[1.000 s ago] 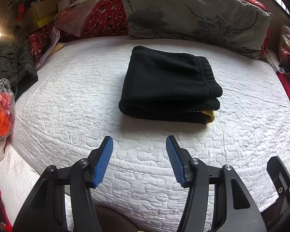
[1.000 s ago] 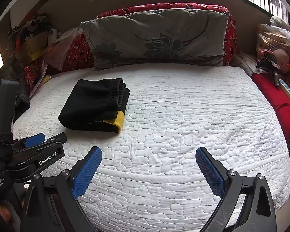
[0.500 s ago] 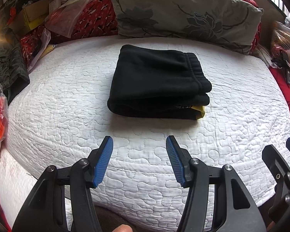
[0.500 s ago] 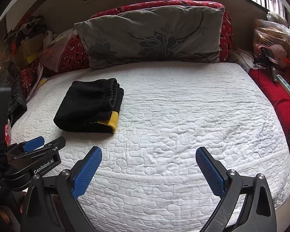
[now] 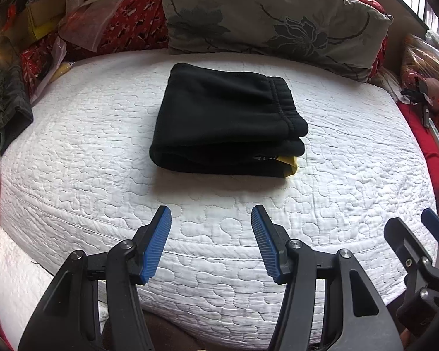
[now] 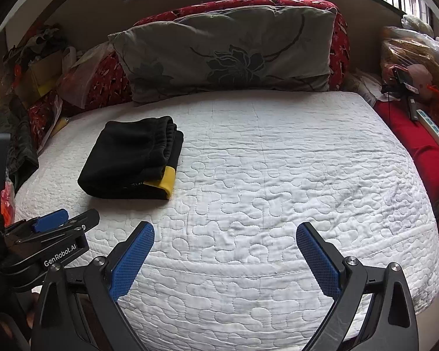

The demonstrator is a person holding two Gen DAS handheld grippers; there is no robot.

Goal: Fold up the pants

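Left wrist: folded pants, waistband edge facing right.

Black pants with a yellow patch at the lower right corner. White quilt, stitched in a meandering pattern. Grey-green pillow, dark flower print. Red cushion behind, pale flecks. Red cloth at right edge. Black tools, blue pads.

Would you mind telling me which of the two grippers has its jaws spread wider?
The right gripper: its blue pads stand far apart over bare quilt. The left gripper is open more narrowly, aimed at the folded black pants. Neither holds anything.
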